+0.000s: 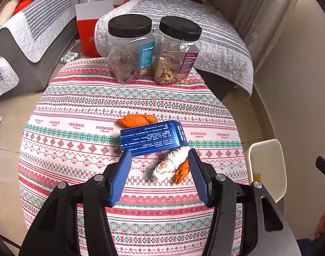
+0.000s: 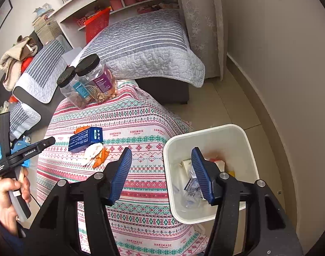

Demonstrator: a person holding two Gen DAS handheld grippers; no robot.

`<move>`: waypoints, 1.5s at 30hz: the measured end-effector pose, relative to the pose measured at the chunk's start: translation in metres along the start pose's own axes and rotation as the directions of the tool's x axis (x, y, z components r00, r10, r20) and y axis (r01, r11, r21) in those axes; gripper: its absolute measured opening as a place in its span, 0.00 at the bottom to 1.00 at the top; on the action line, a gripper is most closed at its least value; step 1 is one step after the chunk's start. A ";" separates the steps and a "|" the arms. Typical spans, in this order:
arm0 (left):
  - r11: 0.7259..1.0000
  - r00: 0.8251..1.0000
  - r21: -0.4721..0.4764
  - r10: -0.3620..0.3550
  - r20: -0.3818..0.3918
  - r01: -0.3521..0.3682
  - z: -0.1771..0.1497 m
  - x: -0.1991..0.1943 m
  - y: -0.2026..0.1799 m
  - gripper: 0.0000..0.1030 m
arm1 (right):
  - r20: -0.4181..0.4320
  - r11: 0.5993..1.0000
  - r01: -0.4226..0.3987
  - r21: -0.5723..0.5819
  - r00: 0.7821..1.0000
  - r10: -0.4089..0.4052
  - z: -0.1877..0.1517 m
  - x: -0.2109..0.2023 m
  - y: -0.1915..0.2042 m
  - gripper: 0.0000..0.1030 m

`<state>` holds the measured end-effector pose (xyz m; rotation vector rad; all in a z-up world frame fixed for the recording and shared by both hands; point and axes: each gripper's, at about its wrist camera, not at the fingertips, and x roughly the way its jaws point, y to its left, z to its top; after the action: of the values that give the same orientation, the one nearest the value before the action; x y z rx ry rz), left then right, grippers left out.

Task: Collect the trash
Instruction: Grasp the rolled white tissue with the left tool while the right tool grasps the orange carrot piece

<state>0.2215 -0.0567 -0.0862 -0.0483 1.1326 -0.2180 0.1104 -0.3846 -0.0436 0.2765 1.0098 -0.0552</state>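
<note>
1. Patterned cloth in red, green and white covered the table [image 1: 77, 106], which served as the work surface and carried every loose item.
2. White plastic formed the bin [image 2: 207, 217], which stood on the floor just beside the table's right edge, probably so that trash could go from cloth to bin in one short move. It already held scraps and clear wrapping.
3. Two clear jars [image 1: 153, 51] with black lids stood upright, side by side, at the far edge of the table. They held food and were well apart from the litter, so they were judged not to be trash.
4. The blue box [image 1: 151, 137] lay flat near the middle of the table. It was judged the largest trash item left.
5. The crumpled white tissue [image 1: 173, 164] lay against the box's near right corner, with a small orange peel [image 1: 182, 169] touching its right side. A larger orange peel [image 1: 136, 120] lay just beyond the box.
6. The left gripper [image 1: 160, 153] hung above the near side of the cluster, pointing steeply down. Its jaws stood moderately wide and empty; the tissue and small peel appeared between the pads, untouched. This pose suited a descent onto the tissue.
7. The right gripper [image 2: 162, 151] hung over the gap between table edge and bin. Its jaws stood apart and empty, consistent with a drop position.
</note>
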 end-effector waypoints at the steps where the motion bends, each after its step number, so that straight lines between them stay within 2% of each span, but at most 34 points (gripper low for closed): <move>1: 1.000 1.000 0.007 0.013 -0.006 -0.013 0.000 0.007 0.005 0.53 | -0.008 1.000 -0.001 -0.009 1.000 0.001 0.000 0.004 0.006 0.55; 5: 0.997 0.997 0.062 0.047 -0.055 -0.043 -0.005 0.037 0.008 0.53 | -0.043 0.999 -0.015 -0.048 0.999 0.013 0.000 0.018 0.030 0.55; 9: 0.995 0.994 0.087 -0.039 -0.104 0.048 -0.013 0.055 -0.003 0.53 | -0.061 0.998 -0.019 -0.065 0.998 0.015 0.005 0.031 0.049 0.55; 12: 0.989 0.988 0.118 -0.070 -0.137 0.087 -0.017 0.067 -0.014 0.53 | -0.077 0.998 -0.024 -0.064 0.997 0.019 0.010 0.042 0.060 0.55; 16: 0.989 0.981 0.102 -0.086 -0.174 0.105 -0.021 0.087 -0.019 0.53 | -0.105 0.995 -0.035 -0.096 0.994 0.025 0.014 0.060 0.083 0.55; 21: 0.993 0.977 0.082 -0.071 -0.201 0.089 -0.029 0.113 -0.019 0.53 | -0.130 0.993 -0.031 -0.116 0.991 0.016 0.019 0.077 0.100 0.55; 22: 0.993 0.976 0.077 -0.075 -0.206 0.092 -0.031 0.117 -0.020 0.51 | -0.136 0.993 -0.029 -0.116 0.991 0.013 0.020 0.081 0.102 0.55; 23: 0.993 0.976 0.076 -0.075 -0.204 0.092 -0.033 0.120 -0.020 0.38 | -0.143 0.993 -0.028 -0.117 0.990 0.011 0.020 0.085 0.103 0.55; 24: 0.993 0.977 0.079 -0.067 -0.204 0.084 -0.035 0.122 -0.020 0.29 | -0.153 0.992 -0.028 -0.119 0.988 0.009 0.020 0.090 0.105 0.55; 26: 0.993 0.980 0.083 -0.070 -0.189 0.087 -0.038 0.120 -0.020 0.27 | -0.180 0.992 -0.030 -0.123 0.984 0.007 0.018 0.102 0.108 0.55; 31: 0.991 0.978 -0.005 -0.130 -0.165 0.131 -0.039 0.096 -0.003 0.26 | -0.270 0.993 -0.037 -0.115 0.963 0.005 0.009 0.139 0.119 0.55; 37: 0.986 0.979 -0.114 -0.141 -0.149 0.124 -0.042 0.072 0.031 0.27 | -0.375 0.993 -0.090 -0.072 0.925 0.057 -0.009 0.181 0.137 0.55; 41: 0.980 0.980 -0.159 -0.145 -0.140 0.122 -0.046 0.061 0.048 0.27 | -0.405 0.994 -0.103 -0.047 0.911 0.075 -0.019 0.203 0.148 0.55; 45: 0.979 0.984 -0.172 -0.133 -0.122 0.111 -0.047 0.051 0.058 0.27 | -0.414 0.995 -0.100 -0.023 0.907 0.082 -0.024 0.217 0.160 0.55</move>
<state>0.2087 -0.0070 -0.1604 -0.2536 1.2801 -0.2396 0.2342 -0.2065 -0.2056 0.3017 1.4166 0.1157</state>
